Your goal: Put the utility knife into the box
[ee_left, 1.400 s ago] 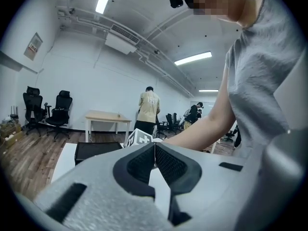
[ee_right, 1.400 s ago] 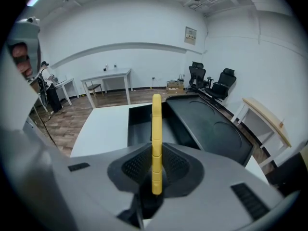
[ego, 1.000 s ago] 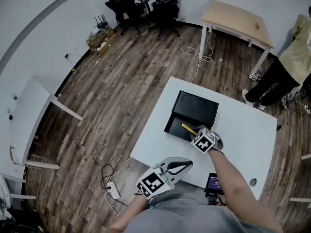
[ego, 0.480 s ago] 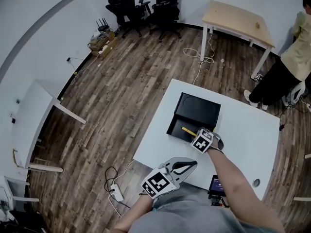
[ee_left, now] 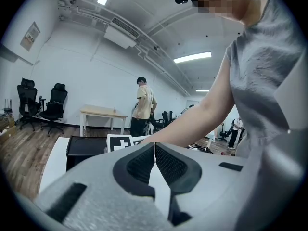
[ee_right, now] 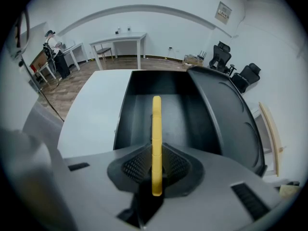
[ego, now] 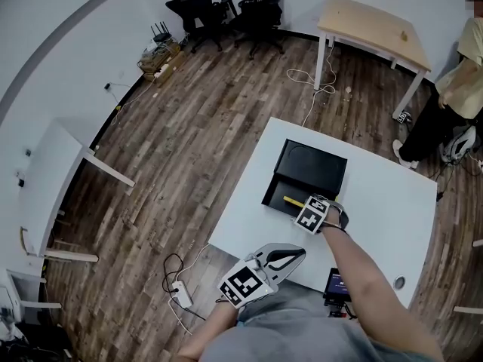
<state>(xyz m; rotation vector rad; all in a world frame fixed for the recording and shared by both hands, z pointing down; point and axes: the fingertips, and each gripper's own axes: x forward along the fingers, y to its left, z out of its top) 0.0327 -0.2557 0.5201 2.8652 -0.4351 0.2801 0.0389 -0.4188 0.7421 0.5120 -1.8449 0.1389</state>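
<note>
So the right gripper has the knife pinched between its pads, jaws only a narrow bit apart because the yellow handle fills the gap. The knife sits edge-on and pokes straight out ahead of the jaws, over the open part of the black box. From the right gripper view the far end of the knife is well inside the box walls. I honestly can't tell if it's touching the box floor or hanging just above it. The lid is flipped open and lies to the right of the tray in that view.

From the head view the box is toward the far-left part of the white tabletop, with the right gripper at the box's near edge and the forearm stretched across the tabletop.

The left gripper isn't doing anything: jaws pressed together with nothing between them, held by the near edge of the tabletop, close to the person's body and well apart from the box.

Other stuff around: a small dark device at the near edge of the tabletop, a wooden table farther back with a person standing beside it, black chairs by the far wall, and a power strip on the wood floor.
</note>
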